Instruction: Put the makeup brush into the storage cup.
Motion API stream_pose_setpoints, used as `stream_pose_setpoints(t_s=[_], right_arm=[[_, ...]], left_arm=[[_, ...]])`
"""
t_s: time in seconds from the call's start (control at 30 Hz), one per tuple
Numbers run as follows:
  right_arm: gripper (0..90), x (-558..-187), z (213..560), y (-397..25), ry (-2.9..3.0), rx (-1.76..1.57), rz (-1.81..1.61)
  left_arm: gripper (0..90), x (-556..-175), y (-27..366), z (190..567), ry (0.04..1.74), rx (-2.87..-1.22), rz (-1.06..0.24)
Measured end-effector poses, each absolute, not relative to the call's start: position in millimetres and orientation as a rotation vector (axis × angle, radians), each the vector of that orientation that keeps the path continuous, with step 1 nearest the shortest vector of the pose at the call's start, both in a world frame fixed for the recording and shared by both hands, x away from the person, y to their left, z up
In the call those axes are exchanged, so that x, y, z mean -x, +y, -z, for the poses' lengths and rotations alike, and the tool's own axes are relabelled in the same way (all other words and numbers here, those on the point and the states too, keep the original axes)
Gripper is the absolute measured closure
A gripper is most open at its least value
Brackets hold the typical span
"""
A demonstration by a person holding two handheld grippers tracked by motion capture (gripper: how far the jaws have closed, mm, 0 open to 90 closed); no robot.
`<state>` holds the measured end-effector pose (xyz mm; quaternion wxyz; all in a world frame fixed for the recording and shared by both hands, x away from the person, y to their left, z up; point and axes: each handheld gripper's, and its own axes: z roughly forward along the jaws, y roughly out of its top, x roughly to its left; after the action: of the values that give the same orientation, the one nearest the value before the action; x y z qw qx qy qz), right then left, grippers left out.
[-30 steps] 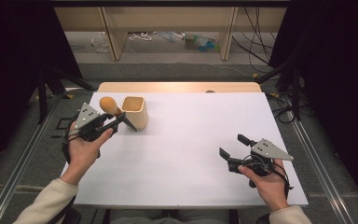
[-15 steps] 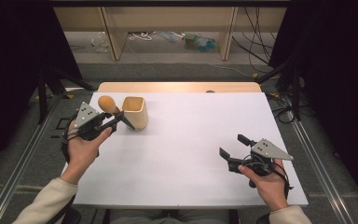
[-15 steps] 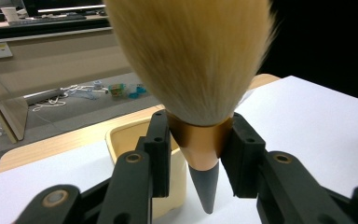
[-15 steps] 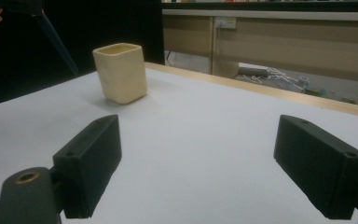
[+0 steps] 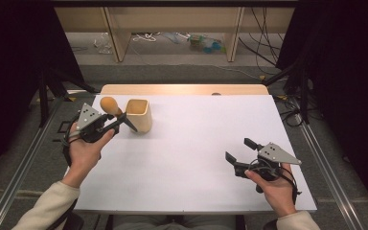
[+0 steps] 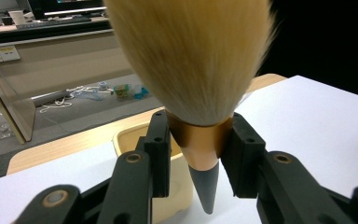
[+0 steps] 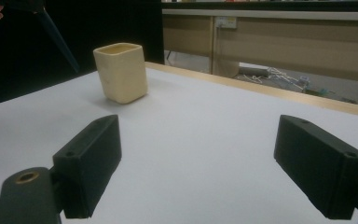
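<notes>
1. A fluffy tan-bristled makeup brush with a copper collar and dark pointed handle point(image 6: 196, 93) hangs tilted, just left of a cream square-mouthed plastic cup point(image 5: 139, 115).
2. The left gripper point(image 5: 114, 122) clamps the brush's collar between both jaws.
3. The right gripper point(image 5: 239, 155) rests wide open and empty, well apart on the white table point(image 5: 191, 139).

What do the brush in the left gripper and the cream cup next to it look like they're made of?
Brush: soft tan bristles, fine hairs fraying at the edges, natural or synthetic can't be told; a shiny copper-coloured band, likely metal; a dark matte tapered handle, perhaps plastic or painted wood. The left gripper clamps it at the band. Cup: cream, smooth, dull sheen, thick rounded walls, probably plastic, possibly glazed ceramic.
</notes>
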<state>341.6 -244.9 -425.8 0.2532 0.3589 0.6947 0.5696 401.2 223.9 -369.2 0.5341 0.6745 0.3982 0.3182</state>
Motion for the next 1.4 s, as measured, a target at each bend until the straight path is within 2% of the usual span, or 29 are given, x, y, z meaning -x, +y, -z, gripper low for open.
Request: stream_pose_setpoints(t_s=[1.4], right_arm=[[15.8,-341,426,-246,1.904,-0.998,-1.533]], left_arm=[[65.5,-412,221,358,0.965,-1.587,-0.786]])
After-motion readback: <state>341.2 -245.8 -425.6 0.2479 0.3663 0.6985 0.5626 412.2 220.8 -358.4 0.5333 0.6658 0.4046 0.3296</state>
